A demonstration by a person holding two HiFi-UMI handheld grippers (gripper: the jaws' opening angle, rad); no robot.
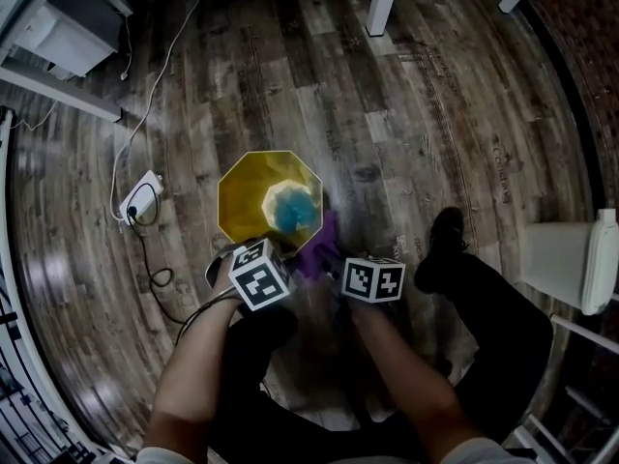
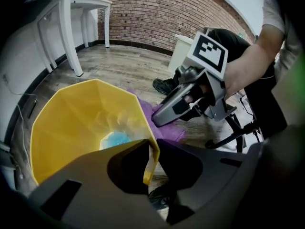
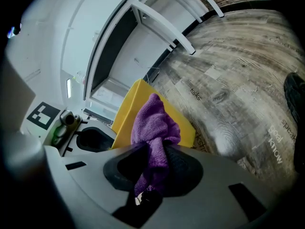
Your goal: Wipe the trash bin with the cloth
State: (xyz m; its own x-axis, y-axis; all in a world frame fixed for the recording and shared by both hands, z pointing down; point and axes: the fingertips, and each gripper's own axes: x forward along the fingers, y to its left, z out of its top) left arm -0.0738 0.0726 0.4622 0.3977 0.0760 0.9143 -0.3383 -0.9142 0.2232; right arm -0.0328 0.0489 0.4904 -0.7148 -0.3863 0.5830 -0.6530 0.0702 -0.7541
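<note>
**Bin being pinned by left, cloth being pressed on outer wall by right**

The trash bin [image 1: 242,196], yellow and many-sided, is standing upright on the wooden floor [image 1: 426,114], just far of the person's knees. Blue is showing at its bottom inside.

The left gripper [image 1: 244,247] is being pointed steeply down over the near rim. Its fingers are clamped on the bin wall, one inside and one outside. Judged reason: a light bin is being held in place so it is not shoved or tipped by wiping pressure.

The right gripper [image 1: 326,259] is being held at the bin's near right side, with its fingers closed on the purple cloth [image 3: 152,120]. The cloth is bunched, and a wad is sticking out past the fingertips. That wad appears to be touching the outer right wall near the rim. Judged reason: soft cloth, not hard fingers, is being offered to the plastic. The outside is being worked on; whether the inside is done cannot be told.

Writing:
- No brand or label is being shown on the bin or the cloth.
- Words are printed on the floor planks. "tasks" and "KNOW" are readable in the right gripper view; the others are too small or blurred.
- Only black-and-white square patterns are being shown on the marker cubes [image 1: 259,275], no text.
</note>
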